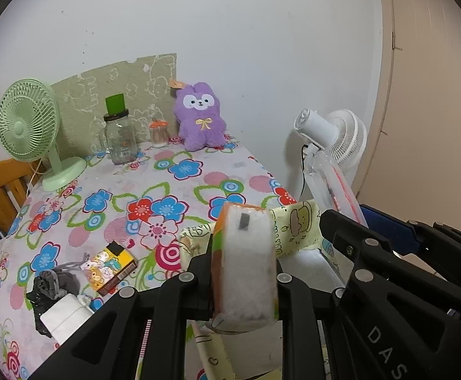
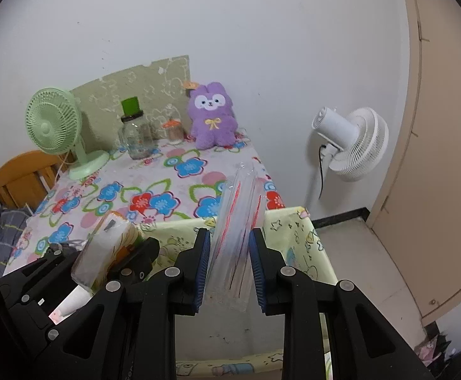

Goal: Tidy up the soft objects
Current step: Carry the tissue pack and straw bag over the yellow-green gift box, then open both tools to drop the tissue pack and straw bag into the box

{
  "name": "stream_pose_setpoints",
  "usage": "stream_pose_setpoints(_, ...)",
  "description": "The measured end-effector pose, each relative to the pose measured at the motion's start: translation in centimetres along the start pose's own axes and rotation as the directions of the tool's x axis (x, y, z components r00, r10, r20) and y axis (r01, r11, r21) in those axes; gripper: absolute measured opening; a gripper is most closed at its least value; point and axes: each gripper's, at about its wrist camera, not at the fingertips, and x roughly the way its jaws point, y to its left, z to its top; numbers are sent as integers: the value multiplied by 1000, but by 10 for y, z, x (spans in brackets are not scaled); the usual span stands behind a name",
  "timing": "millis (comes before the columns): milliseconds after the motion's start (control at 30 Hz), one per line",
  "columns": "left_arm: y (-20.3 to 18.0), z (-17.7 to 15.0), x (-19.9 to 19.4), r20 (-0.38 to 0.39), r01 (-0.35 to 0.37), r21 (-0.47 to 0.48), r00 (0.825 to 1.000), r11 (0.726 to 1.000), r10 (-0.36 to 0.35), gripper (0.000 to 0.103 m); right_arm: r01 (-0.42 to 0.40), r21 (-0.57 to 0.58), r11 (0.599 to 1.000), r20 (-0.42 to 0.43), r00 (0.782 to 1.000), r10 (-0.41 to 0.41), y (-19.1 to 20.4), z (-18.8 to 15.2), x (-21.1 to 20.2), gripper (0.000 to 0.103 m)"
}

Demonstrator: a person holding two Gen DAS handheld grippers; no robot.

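Note:
My left gripper (image 1: 243,272) is shut on a white tissue pack (image 1: 246,262) with an orange and green wrapper, held upright. My right gripper (image 2: 230,266) is shut on a clear plastic pack (image 2: 236,228) with red lines, pinched between its blue pads (image 2: 203,262). Both hang over an open pale yellow fabric box (image 2: 293,237) printed with cartoons, which stands against the near edge of the flowered table (image 1: 173,190). A purple plush toy (image 1: 200,117) sits upright at the table's far edge, against the wall. The right view shows the tissue pack (image 2: 103,247) at lower left.
A green desk fan (image 1: 28,123), a glass jar with a green lid (image 1: 119,136) and a small orange-lidded jar (image 1: 159,133) line the table's back. Near the front left lie a small cartoon box (image 1: 113,266), a grey pouch (image 1: 50,281) and a white roll (image 1: 65,316). A white floor fan (image 2: 350,142) stands right.

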Motion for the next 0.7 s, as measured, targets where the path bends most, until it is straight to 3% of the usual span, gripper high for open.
stream_pose_setpoints(367,-1,-14,28,-91,-2,3,996,1000,3,21,20,18,1000,-77,997,-19,-8,-14,28,29)
stream_pose_setpoints(700,9,-17,25,-88,-32,12,996,999,33,20,-22,33,999,-95,995,25,0,-20,40,29)
